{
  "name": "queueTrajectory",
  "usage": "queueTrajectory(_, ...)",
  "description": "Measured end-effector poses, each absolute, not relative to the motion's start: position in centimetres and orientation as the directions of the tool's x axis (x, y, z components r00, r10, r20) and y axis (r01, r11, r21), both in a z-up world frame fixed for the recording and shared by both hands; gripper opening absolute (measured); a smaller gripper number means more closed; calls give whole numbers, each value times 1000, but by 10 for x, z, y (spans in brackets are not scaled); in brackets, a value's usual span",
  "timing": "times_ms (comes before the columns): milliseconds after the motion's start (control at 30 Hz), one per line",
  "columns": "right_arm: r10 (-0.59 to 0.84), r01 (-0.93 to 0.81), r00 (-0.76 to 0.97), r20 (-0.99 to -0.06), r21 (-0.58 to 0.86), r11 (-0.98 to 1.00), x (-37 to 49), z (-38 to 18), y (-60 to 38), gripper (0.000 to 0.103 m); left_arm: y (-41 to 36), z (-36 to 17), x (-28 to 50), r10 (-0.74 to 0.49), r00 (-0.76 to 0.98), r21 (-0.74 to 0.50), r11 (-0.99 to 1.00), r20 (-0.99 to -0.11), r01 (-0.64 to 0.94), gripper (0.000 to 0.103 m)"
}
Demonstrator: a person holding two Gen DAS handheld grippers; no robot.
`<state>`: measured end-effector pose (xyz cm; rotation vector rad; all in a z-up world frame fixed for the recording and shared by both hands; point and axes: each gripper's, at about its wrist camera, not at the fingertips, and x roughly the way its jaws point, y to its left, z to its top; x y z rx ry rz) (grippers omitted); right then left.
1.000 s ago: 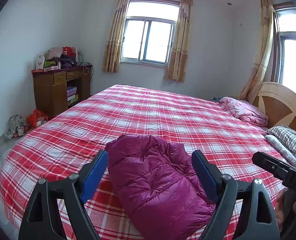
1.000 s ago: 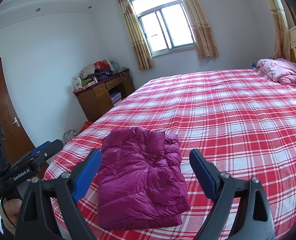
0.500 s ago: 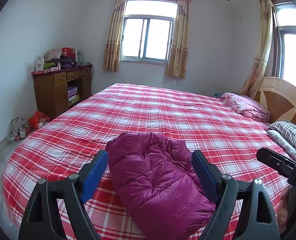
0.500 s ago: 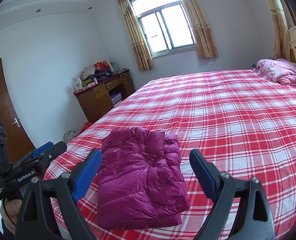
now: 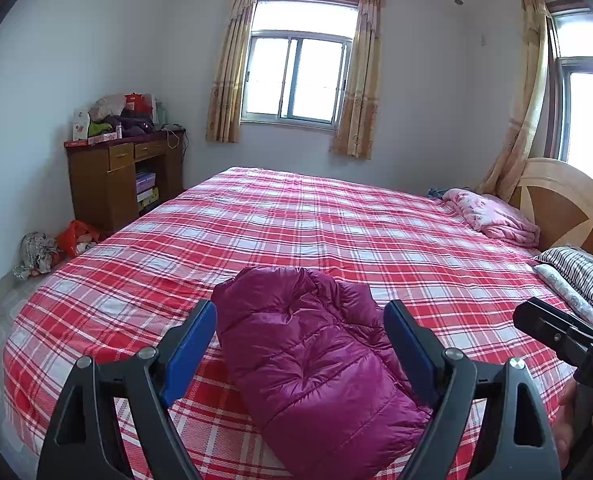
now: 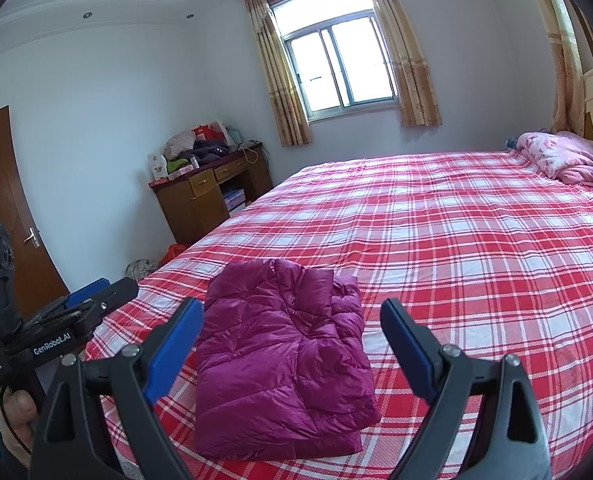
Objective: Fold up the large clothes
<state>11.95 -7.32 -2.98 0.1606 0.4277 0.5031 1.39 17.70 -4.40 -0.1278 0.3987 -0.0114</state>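
A magenta puffer jacket lies folded into a compact bundle near the foot edge of the bed; the right wrist view shows it as a flat rectangle. My left gripper hovers open just short of it, blue pads apart on either side with nothing touching them. My right gripper is likewise open and frames the jacket from the other side without contact. Each view catches the other gripper at its edge: the right gripper at the right, the left gripper at the left, held by a hand.
The bed's red plaid sheet spreads wide behind the jacket. A pink quilt and striped pillows lie by the wooden headboard. A cluttered wooden desk and bags on the floor stand at the left wall.
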Motion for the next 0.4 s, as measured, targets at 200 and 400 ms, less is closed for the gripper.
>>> queueTrajectory(200,499,-435,787,-363,248,866,120,-32,-72,93,181,-46,13,-13,927,-126,991,-374,-37,98)
queueTrajectory(400,496,-430,785,-370,252,867,120,-35,-72,93,179,-50,15,6,931,-91,995,-365,-42,98)
